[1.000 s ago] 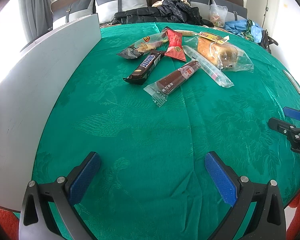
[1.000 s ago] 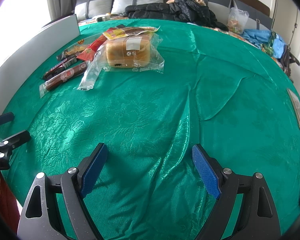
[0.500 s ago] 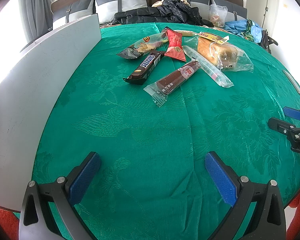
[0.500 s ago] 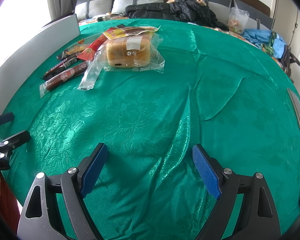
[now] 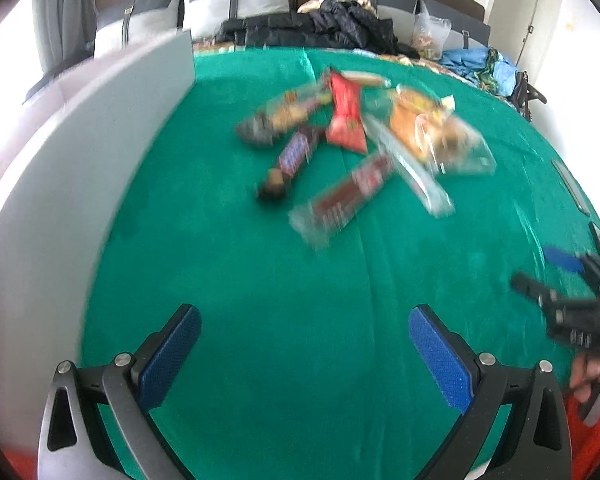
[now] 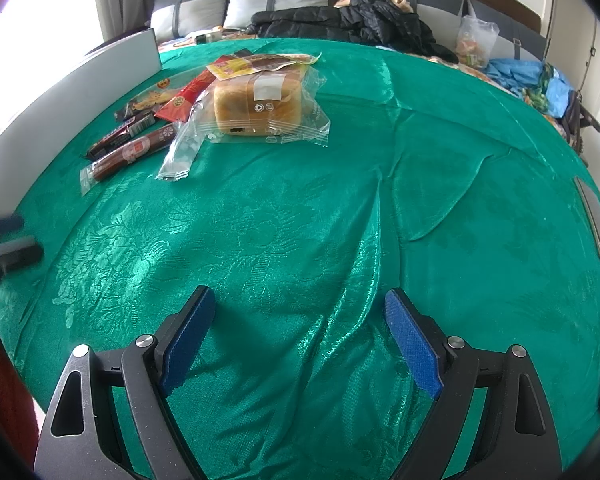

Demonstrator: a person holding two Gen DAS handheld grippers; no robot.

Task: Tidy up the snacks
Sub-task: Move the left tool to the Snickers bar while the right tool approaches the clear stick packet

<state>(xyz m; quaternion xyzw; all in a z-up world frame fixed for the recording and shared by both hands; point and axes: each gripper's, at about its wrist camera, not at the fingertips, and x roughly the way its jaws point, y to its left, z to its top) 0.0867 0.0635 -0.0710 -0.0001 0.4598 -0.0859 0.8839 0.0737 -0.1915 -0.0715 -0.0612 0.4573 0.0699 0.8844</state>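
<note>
Hovering empty with jaws spread, both the left gripper [image 5: 304, 354] and right gripper [image 6: 300, 338] face the snack pile [image 6: 204, 112], well ahead on the green tablecloth [image 6: 300, 220].

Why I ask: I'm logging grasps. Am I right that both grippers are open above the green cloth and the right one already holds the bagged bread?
Not quite. The right gripper holds nothing; the right wrist view shows the bagged bread lying far ahead on the green cloth. Both grippers, including the left gripper, are open.
</note>
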